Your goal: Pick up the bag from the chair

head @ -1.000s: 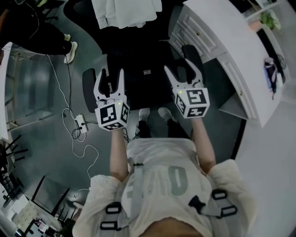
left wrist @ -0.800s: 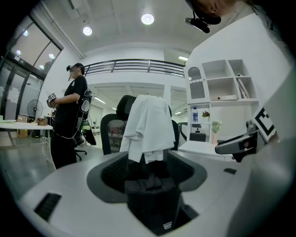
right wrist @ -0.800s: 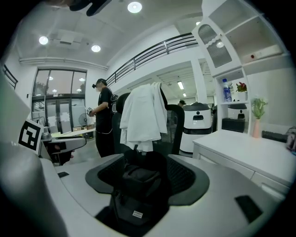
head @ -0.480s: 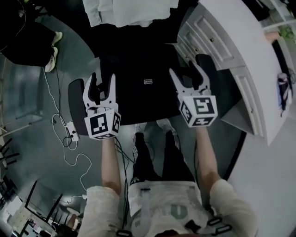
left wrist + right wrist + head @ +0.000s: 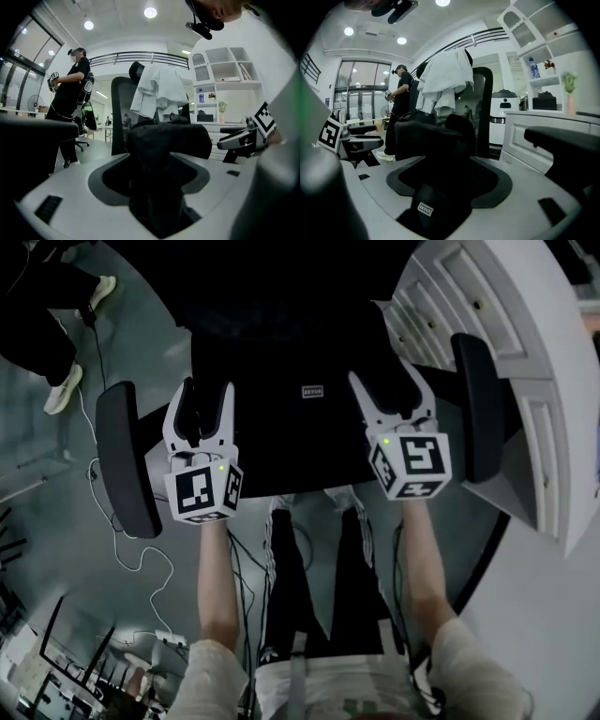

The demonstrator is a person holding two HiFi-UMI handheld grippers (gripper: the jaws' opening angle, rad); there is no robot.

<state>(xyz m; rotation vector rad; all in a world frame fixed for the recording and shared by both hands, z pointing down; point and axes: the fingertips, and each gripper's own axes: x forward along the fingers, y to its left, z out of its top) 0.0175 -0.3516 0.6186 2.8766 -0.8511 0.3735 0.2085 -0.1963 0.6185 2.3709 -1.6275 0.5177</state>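
Head view, bag: a black bag (image 5: 291, 423) lies on the seat of the chair (image 5: 122, 460), between its two dark armrests.
Head view, claws: the left claw (image 5: 201, 409) and the right claw (image 5: 387, 395) reach over the bag's near edge, one toward each side, and each has its jaws spread.
Head view only: the person's legs below the seat, a bystander's shoe (image 5: 58, 390) on the floor at the left, and a white drawer cabinet (image 5: 478, 306) at the right.
Left gripper view, claw: released, with the jaws wide. Black bag fabric rises in the gap between them; whether it touches the pads cannot be told.
Left gripper view only: a white garment (image 5: 157, 93) is draped over the chair back. A bystander (image 5: 70, 103) in black stands at the left, and wall shelves (image 5: 225, 75) are at the right.
Right gripper view, claw: released, with the jaws wide. The bag's end, with a small label (image 5: 425, 208), sits low in the gap.
Right gripper view only: a bottle (image 5: 534, 68) and a plant (image 5: 568, 84) stand above the cabinet.
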